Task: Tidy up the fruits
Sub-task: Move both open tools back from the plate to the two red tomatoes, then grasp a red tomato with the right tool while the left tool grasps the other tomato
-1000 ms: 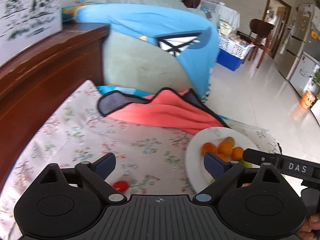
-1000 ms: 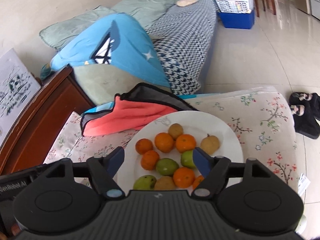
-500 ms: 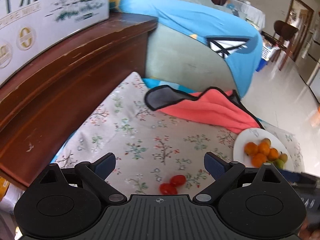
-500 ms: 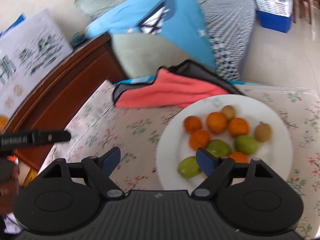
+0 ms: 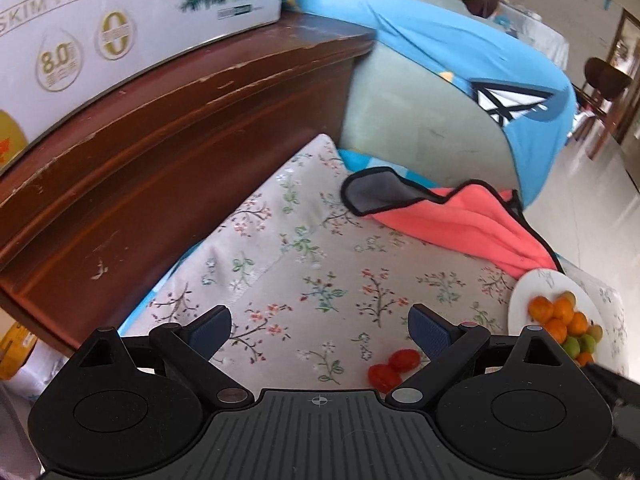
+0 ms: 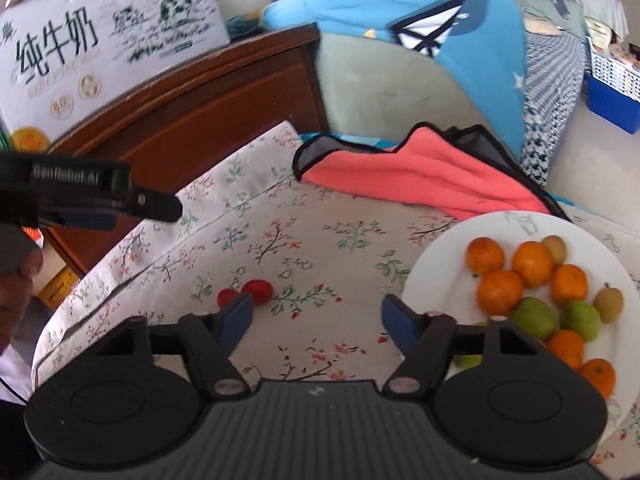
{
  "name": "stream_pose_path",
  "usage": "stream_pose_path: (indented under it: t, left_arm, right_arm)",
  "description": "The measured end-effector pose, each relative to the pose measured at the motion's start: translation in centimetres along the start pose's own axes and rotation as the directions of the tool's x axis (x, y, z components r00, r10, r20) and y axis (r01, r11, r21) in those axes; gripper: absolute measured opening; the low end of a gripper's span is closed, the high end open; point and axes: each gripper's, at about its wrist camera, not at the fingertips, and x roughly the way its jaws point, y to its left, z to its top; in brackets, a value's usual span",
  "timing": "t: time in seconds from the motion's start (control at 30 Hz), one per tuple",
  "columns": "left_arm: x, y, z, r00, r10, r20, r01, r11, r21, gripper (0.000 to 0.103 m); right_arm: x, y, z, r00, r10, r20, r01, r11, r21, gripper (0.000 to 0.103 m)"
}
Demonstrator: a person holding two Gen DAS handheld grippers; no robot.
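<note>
Red tomatoes (image 5: 394,366) lie on the floral cloth (image 5: 320,264), left of the white plate (image 6: 436,264). Both the left hand-held gripper (image 5: 320,328) and the right hand-held gripper (image 6: 316,316) gape wide, empty.

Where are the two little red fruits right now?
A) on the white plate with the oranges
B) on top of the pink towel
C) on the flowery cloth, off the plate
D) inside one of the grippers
C: the two little red fruits lie side by side on the flowery cloth, well apart from the white plate, and neither gripper holds anything.
</note>
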Motion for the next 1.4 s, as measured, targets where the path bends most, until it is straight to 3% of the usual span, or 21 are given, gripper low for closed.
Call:
stream_pose_path:
  t: [0.17, 0.27, 0.57, 1.0, 1.2, 1.4]
  left_arm:
    - [-0.1, -0.2, 0.0, 1.000, -0.003, 0.003, 0.003, 1.000, 0.017, 0.096]
    - [-0.1, -0.3, -0.1, 1.000, -0.003, 0.002, 0.003, 0.999, 0.036, 0.096]
    - [0.2, 0.2, -0.2, 1.000, 0.012, -0.014, -0.011, 0.999, 0.042, 0.096]
    - [0.6, 0.7, -0.6, 0.999, 0.021, -0.036, -0.019, 0.999, 0.048, 0.096]
    - [1.0, 0.4, -1.2, 0.998, 0.022, -0.056, -0.018, 0.997, 0.074, 0.096]
    - [2.1, -1.3, -3.0, 0.996, -0.002, -0.091, 0.019, 0.982, 0.187, 0.096]
  right_arm:
    - [1.6, 0.4, 0.0, 0.999, 0.039, -0.002, -0.039, 0.999, 0.005, 0.047]
    - [2.6, 0.4, 0.3, 0.997, 0.072, 0.004, -0.073, 0.997, 0.020, 0.041]
    - [5.3, 0.2, 0.4, 0.991, 0.134, -0.009, -0.133, 0.989, 0.063, 0.037]
    - [6.8, 1.7, 0.2, 0.987, 0.159, -0.030, -0.159, 0.987, 0.008, 0.024]
    - [6.2, 1.6, 0.3, 0.990, 0.138, -0.024, -0.138, 0.990, 0.013, 0.024]
    - [3.6, 0.5, 0.9, 0.999, 0.049, 0.006, -0.049, 0.998, 0.033, 0.024]
